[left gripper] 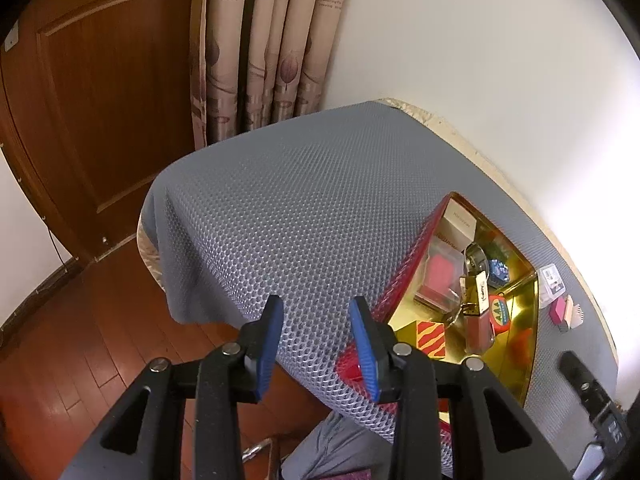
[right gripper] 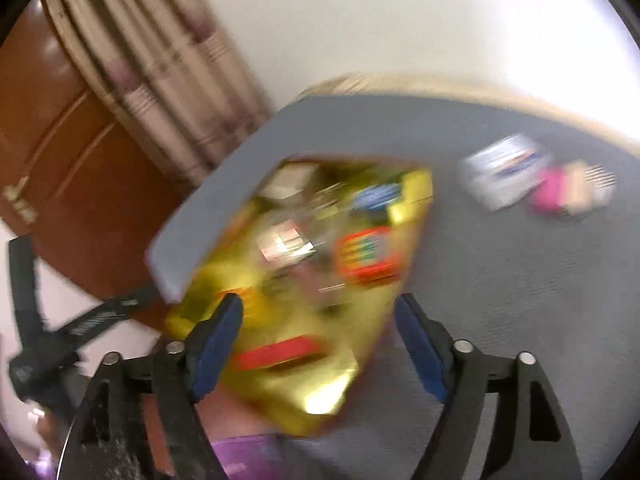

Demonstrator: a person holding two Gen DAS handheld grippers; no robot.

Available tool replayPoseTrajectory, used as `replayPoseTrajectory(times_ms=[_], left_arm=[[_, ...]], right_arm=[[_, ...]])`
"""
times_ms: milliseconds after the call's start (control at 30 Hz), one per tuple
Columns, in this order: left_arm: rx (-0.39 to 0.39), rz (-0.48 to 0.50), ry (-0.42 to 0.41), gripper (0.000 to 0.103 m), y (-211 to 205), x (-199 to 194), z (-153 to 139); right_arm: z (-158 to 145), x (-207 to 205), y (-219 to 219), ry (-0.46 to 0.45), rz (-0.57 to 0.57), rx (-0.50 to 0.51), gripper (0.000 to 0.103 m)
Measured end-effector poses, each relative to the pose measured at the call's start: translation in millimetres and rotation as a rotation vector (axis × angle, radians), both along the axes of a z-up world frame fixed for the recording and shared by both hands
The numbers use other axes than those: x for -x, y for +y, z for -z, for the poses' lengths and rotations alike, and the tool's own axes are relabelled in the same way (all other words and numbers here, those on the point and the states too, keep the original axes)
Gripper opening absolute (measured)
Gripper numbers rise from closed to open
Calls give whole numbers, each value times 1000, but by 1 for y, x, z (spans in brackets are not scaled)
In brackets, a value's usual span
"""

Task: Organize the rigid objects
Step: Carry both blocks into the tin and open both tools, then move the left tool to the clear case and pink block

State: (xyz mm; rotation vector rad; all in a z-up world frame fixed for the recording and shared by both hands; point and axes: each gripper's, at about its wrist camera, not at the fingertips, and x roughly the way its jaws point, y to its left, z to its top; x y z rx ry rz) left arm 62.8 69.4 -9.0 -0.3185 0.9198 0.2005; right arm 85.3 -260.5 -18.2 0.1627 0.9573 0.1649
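Left hand-held gripper released, jaws parted over grey bench, grasping nothing. Right hand-held gripper released above gold-lined tin of small items; view blurred. Pink box on bench beyond tin.

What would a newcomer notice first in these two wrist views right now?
The gold-lined tin at the table's right side, crammed with small boxes and packets. Beyond it, two loose items lie on the grey mat: a clear case and a pink box. Both grippers, left and right, are open and empty.
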Motion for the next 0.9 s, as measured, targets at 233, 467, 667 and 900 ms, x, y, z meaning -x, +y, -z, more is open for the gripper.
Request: replayPoseTrajectory(times_ms=[233,467,667,900], left_arm=[[-71,81,-34,35,-23,4,-10],[-81,351,-52,36,-88,6,-23],[-123,729,-50,39,-185,-22,-46],[-219,1024,37,41,-294,-84,-45]], right_arm=[[26,22,-144,10,315,284,90],[50,30,-237,75,449,436,96],[57,38,-290,102,536,224,98],[52,47,-292,69,504,170,99]])
